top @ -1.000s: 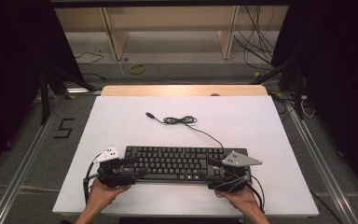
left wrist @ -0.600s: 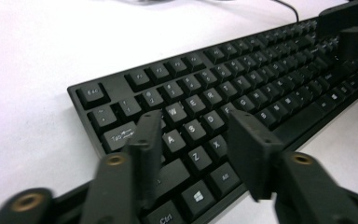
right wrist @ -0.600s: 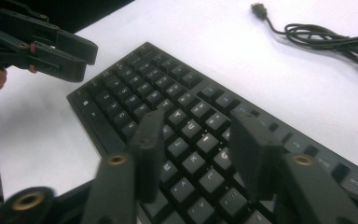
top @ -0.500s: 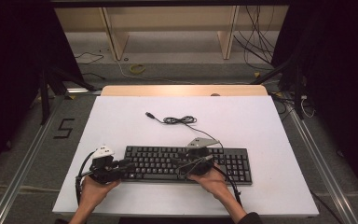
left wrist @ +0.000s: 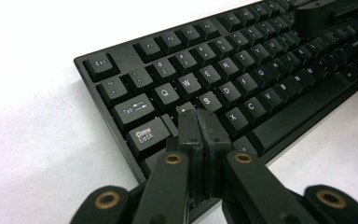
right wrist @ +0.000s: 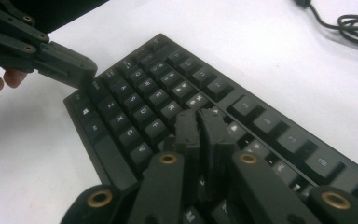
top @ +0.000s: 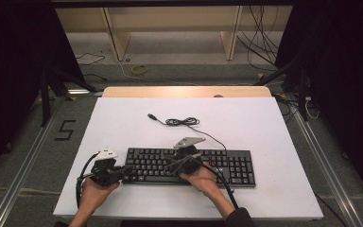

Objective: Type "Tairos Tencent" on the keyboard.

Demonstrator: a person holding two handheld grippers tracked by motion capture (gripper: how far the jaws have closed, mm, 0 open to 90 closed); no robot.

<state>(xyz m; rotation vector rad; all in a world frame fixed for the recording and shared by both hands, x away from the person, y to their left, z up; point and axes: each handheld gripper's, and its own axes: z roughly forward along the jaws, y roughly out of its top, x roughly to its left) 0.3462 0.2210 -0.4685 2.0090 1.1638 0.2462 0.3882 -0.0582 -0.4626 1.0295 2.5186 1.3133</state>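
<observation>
A lab-like recording space: white table point(top: 264, 127) between floor rails point(top: 23, 165), black curtains, loose cables point(top: 264, 42).

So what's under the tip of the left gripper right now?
The left gripper, jaws pressed together, sits over the keyboard where the A key should be, between Caps Lock and S. The key beneath is covered, so contact cannot be confirmed.

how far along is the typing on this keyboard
Done: the keyboard lies flat on the table. In hand: left gripper and right gripper, both shut, tips over the left and middle keys. Which keys were pressed cannot be told. Its cable lies unplugged.
</observation>
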